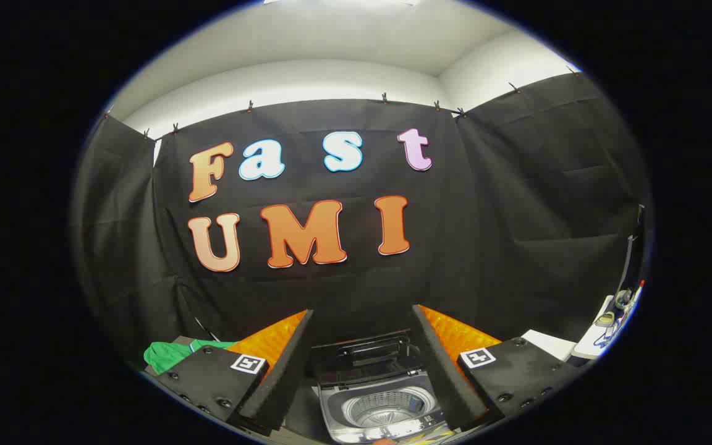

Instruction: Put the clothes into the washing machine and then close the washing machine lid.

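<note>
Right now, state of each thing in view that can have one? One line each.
washing machine: between the fingers, just ahead of them, drum looks empty.
washing machine lid: open, tipped up behind the drum.
green garment: outside the machine, lying beyond the left finger, not loaded.
gripper: open, fingers spread wide, holding nothing.

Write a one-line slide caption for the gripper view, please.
Open tongs frame the washing machine, lid raised, drum empty; green clothes wait beside it.
</note>
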{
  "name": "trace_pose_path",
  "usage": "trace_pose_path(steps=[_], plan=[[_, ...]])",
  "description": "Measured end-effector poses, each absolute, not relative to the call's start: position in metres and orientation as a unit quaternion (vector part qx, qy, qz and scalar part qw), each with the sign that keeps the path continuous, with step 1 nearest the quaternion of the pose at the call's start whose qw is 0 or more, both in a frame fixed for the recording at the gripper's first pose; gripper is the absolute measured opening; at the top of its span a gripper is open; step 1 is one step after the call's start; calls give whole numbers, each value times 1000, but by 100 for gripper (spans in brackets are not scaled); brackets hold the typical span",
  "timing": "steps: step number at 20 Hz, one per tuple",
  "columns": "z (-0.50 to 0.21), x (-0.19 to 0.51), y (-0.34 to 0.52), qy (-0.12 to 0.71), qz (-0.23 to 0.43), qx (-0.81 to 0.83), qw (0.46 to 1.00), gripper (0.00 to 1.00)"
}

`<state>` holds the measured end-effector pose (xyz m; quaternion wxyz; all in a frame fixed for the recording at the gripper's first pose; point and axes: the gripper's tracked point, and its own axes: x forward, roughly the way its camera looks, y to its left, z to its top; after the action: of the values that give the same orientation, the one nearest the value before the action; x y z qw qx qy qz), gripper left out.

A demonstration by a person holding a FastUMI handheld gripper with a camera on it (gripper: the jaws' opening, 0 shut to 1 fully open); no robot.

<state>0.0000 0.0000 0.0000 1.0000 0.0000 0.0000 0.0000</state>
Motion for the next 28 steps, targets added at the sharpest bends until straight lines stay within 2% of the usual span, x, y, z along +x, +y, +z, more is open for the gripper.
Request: trace_pose_path(steps=[19, 28], plan=[[-2, -9, -8, 13, -4, -6, 1000, 99], [-20, -5, 38, 39, 31, -9, 999, 99]])
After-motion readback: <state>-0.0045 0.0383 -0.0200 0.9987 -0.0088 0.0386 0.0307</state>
